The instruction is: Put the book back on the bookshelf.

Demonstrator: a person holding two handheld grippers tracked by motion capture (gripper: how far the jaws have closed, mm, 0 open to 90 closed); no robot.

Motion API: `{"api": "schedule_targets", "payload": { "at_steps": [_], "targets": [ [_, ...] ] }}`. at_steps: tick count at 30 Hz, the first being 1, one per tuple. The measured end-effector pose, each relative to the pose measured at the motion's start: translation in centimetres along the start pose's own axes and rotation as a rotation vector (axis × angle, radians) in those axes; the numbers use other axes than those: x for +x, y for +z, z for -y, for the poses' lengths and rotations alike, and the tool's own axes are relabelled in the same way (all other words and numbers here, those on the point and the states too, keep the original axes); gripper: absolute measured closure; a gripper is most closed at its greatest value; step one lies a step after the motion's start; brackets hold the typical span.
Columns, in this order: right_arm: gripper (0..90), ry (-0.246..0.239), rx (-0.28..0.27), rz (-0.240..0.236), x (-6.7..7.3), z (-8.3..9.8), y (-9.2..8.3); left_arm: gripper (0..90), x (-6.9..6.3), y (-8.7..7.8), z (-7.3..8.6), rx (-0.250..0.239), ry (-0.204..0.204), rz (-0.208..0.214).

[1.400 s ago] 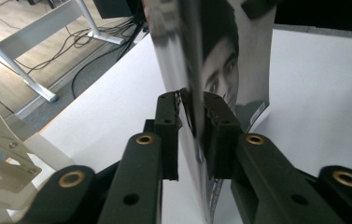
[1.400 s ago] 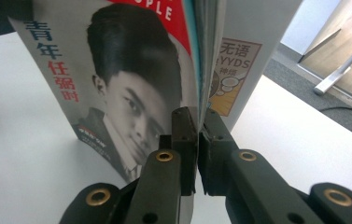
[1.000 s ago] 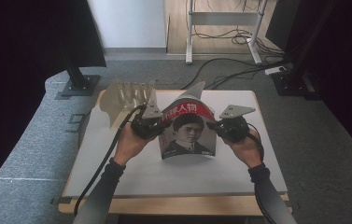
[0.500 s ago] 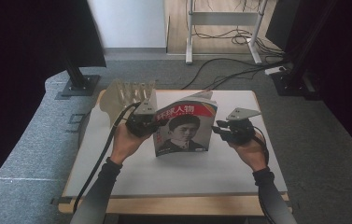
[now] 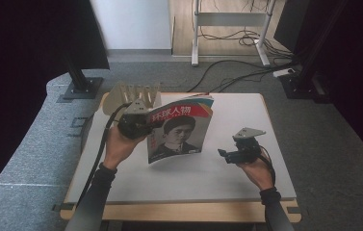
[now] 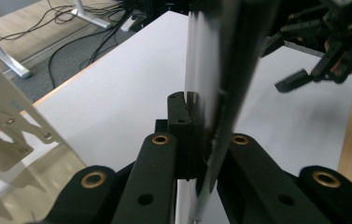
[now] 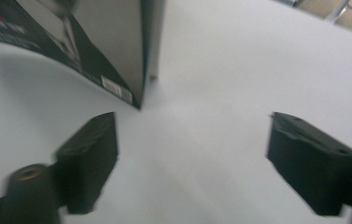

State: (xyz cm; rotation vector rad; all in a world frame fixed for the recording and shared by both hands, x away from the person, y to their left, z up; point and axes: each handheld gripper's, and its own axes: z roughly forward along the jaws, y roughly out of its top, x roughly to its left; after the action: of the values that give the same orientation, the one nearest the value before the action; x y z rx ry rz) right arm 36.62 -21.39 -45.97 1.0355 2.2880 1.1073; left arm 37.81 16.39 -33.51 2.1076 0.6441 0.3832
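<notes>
A magazine [image 5: 179, 129] with a red title band and a portrait cover is held upright over the white table. My left gripper [image 5: 143, 126] is shut on the magazine's left edge; in the left gripper view the magazine [image 6: 220, 84] rises edge-on between the pinching pads [image 6: 183, 130]. My right gripper [image 5: 223, 155] sits low near the table at the right, apart from the magazine. Its jaws have just been opening, and in the right gripper view my right gripper [image 7: 187, 154] stands wide with nothing between the fingers, the magazine's lower corner [image 7: 117, 88] ahead of it.
A pale slotted wooden rack [image 5: 136, 94] stands at the table's back left, just behind my left gripper. The white tabletop [image 5: 237, 110] has a wooden front edge [image 5: 179, 211]. Cables and a desk frame lie on the floor beyond.
My right gripper has let go of the magazine's right edge, opened and dropped toward the table. The left gripper still holds the magazine, which has swung slightly leftward.
</notes>
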Motion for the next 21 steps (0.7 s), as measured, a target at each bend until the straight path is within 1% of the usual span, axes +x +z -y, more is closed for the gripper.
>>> {"api": "schedule_targets", "payload": {
  "at_steps": [1,2,5,6,8,10,11,12,14,15,19,21],
  "targets": [
    [13.2,0.000,0.000,0.000,0.0,0.0,0.0,87.0,0.0,0.0,0.0,0.000,0.000,0.000],
    [10.8,0.017,0.016,-0.001,0.1,0.9,0.5,87.1,0.2,-0.5,0.0,0.004,-0.016,0.001],
    [3.5,0.038,0.027,0.002,0.2,1.9,1.0,87.1,0.6,-1.2,0.1,0.009,-0.030,0.000],
    [2.2,0.045,0.035,0.000,0.2,2.2,1.2,87.1,0.7,-1.5,0.2,0.008,-0.036,-0.004],
    [0.0,0.051,0.049,0.010,0.3,2.9,1.5,87.1,0.8,-2.0,0.2,0.012,-0.041,-0.009],
    [0.0,0.056,0.057,0.014,0.4,3.5,1.8,87.1,1.1,-2.5,0.4,0.016,-0.046,-0.017],
    [0.0,0.056,0.057,0.014,0.4,3.5,1.8,87.1,1.1,-2.5,0.4,0.016,-0.046,-0.017],
    [0.0,0.060,0.063,0.018,0.6,4.0,2.0,87.1,1.3,-3.1,0.5,0.015,-0.057,-0.029],
    [0.0,0.060,0.066,0.017,0.6,4.4,2.2,87.1,1.4,-3.3,0.6,0.016,-0.061,-0.033],
    [0.0,0.062,0.071,0.019,0.7,4.7,2.3,87.1,1.7,-3.9,0.9,0.016,-0.073,-0.044],
    [0.0,0.061,0.092,0.020,0.8,5.4,2.9,87.1,2.3,-5.0,1.5,0.010,-0.103,-0.056],
    [0.0,0.061,0.111,0.021,0.9,5.8,3.3,87.1,2.6,-5.6,1.8,0.005,-0.122,-0.062]
  ]
}}
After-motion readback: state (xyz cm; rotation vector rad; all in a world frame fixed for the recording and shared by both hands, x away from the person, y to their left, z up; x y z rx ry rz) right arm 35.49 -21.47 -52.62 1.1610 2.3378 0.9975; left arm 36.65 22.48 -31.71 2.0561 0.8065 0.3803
